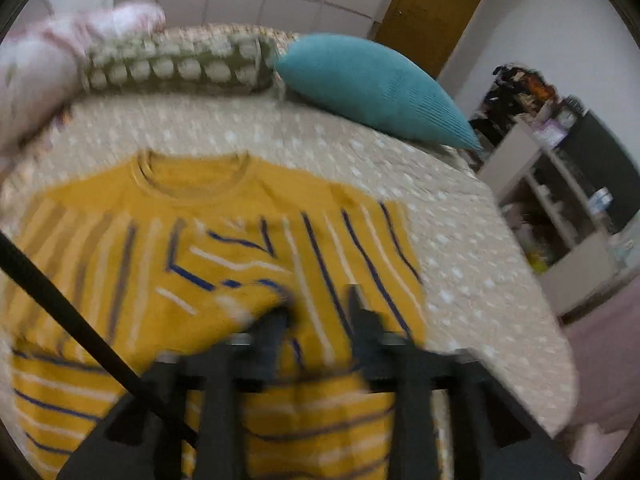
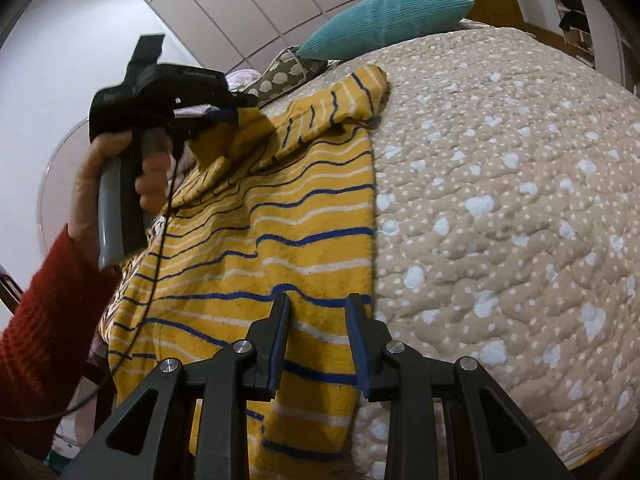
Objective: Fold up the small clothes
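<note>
Left gripper point(image 1: 316, 312) jaws apart above shirt point(image 1: 224, 248); right gripper point(image 2: 318, 320) jaws narrowly apart, straddling hem. Align edges before creasing.

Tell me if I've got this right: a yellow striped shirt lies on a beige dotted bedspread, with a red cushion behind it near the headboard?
Not quite. The cushion is teal, not red; both wrist views show it. The rest holds: the yellow striped shirt lies on the beige dotted bedspread.
</note>
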`<state>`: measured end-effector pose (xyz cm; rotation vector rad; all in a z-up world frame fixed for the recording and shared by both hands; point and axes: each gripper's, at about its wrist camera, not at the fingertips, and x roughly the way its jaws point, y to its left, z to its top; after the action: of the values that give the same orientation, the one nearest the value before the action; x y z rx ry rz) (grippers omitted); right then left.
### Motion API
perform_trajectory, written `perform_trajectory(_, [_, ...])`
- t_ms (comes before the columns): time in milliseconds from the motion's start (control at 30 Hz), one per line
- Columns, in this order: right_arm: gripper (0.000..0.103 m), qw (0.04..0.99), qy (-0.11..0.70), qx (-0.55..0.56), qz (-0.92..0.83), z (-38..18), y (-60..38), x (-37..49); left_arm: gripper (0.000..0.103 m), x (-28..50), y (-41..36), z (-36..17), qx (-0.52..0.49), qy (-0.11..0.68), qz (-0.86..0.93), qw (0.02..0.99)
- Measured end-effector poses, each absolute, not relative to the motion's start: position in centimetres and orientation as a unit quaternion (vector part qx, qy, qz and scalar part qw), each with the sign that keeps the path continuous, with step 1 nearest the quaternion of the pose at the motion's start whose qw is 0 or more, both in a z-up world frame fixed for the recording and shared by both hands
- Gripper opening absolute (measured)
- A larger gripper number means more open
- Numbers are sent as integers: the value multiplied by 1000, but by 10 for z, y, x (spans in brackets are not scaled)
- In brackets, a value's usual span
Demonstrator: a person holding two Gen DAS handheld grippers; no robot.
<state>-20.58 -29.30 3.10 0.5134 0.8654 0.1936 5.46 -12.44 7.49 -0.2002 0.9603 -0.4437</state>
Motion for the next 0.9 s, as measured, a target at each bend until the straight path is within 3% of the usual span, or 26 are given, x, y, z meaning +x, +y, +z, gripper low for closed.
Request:
perform_trajectory(33, [31, 871, 414, 246, 92, 31, -294, -206, 56, 40, -117, 75, -117, 456, -222, 854])
perform_trajectory(133, [43, 874, 417, 237, 82, 30, -296, -208, 58, 7, -94, 81, -134, 448, -236, 852])
perform_trajectory(233, [43, 872, 421, 238, 78, 29, -296, -208, 59, -37, -61, 97, -105, 427, -213, 873])
perform_trajectory(300, [43, 876, 418, 227, 78, 36, -293, -208, 68, -73, -33, 108, -75, 399, -174, 897])
perform_trajectory(367, [43, 884, 412, 206, 81, 47, -286, -203, 71, -103, -8, 115, -60, 373, -133, 916])
perform_trajectory(667, [43, 899, 394, 136, 137, 84, -235, -120, 71, -174, 80, 86, -80, 337, 26, 938])
perform_trajectory(900, [46, 904, 379, -101, 170, 79, -135, -81, 71, -169, 88, 53, -78, 359, 29, 930])
